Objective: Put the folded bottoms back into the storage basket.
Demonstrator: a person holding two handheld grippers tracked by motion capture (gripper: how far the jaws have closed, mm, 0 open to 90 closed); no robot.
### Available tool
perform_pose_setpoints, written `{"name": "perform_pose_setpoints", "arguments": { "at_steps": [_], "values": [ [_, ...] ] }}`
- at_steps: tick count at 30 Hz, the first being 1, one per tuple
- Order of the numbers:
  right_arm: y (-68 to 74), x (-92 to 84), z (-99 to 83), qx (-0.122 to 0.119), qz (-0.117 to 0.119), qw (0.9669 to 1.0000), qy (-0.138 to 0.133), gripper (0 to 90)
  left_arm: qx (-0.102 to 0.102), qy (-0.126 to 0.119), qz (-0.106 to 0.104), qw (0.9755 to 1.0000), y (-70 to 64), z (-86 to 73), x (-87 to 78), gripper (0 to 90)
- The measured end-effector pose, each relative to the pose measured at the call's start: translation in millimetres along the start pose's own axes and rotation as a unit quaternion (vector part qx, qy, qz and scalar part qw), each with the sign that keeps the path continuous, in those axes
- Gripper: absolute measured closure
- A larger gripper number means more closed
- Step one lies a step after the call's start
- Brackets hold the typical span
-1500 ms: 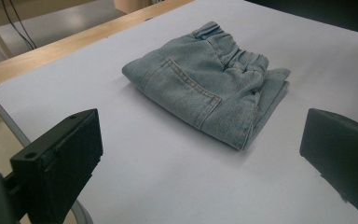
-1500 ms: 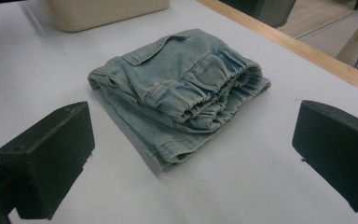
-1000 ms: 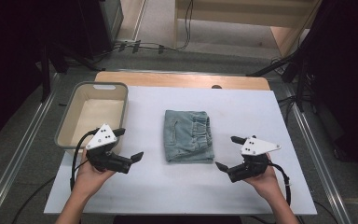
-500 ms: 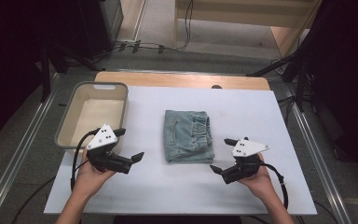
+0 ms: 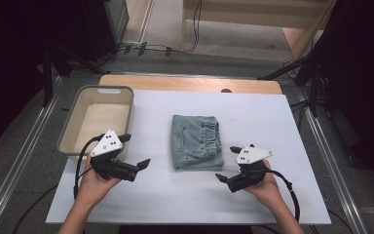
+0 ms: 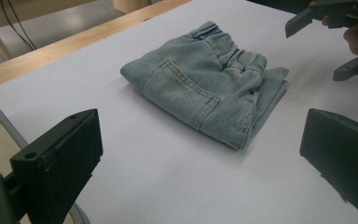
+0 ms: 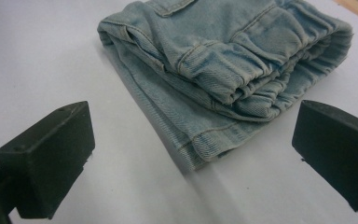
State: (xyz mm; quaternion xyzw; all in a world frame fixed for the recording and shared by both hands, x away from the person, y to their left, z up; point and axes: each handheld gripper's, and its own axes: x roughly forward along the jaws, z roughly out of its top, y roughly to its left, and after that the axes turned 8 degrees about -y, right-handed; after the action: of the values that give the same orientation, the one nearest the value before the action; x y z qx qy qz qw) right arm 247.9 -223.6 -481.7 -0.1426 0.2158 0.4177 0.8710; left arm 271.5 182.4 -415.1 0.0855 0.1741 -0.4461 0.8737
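Folded light-blue denim shorts [image 5: 196, 141] lie flat in the middle of the white table [image 5: 175, 195]. My left gripper [image 5: 135, 152] stands open to their left, a short gap away, its jaws aimed at them. My right gripper [image 5: 229, 164] is open too, close to the shorts' near right corner. The left gripper view looks across the shorts [image 6: 209, 95] with their back pocket up, and the right gripper [image 6: 335, 42] is seen beyond them. In the right gripper view the stacked folded edges of the shorts [image 7: 223, 70] sit just ahead, between the wide-apart jaws.
A beige plastic bin [image 5: 83, 105] stands at the table's left edge, just behind my left hand. A wooden strip [image 5: 190, 83] runs along the far edge. Cables lie on the floor beyond the table.
The right gripper has moved left and a little forward, closing in on the shorts' near right corner. The left gripper has stayed put.
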Motion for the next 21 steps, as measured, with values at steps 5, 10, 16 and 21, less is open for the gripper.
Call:
{"name": "perform_pose_setpoints", "arguments": {
  "at_steps": [5, 10, 16, 21],
  "values": [
    [0.6, 5.1, -1.7, -0.002, 0.003, 1.0, 0.006, 0.0, 0.0, 0.001, -0.001, 1.0, -0.2, -0.1, 0.4, 0.0],
    [1.1, 10.0, -3.4, 0.0, 0.005, 0.9999, 0.013, 0.0, -0.001, 0.002, -0.001, 1.0, -0.3, -0.4, 0.8, 0.0],
    [0.0, 18.4, -5.6, -0.003, 0.01, 0.9997, 0.021, 0.3, 0.0, 0.004, -0.001, 1.0, -0.4, -0.9, 1.8, 0.0],
    [-0.6, 23.0, -7.8, -0.007, 0.007, 0.9996, 0.027, 0.7, -0.001, 0.004, -0.001, 1.0, -0.4, -1.2, 2.3, 0.0]
  ]
}}
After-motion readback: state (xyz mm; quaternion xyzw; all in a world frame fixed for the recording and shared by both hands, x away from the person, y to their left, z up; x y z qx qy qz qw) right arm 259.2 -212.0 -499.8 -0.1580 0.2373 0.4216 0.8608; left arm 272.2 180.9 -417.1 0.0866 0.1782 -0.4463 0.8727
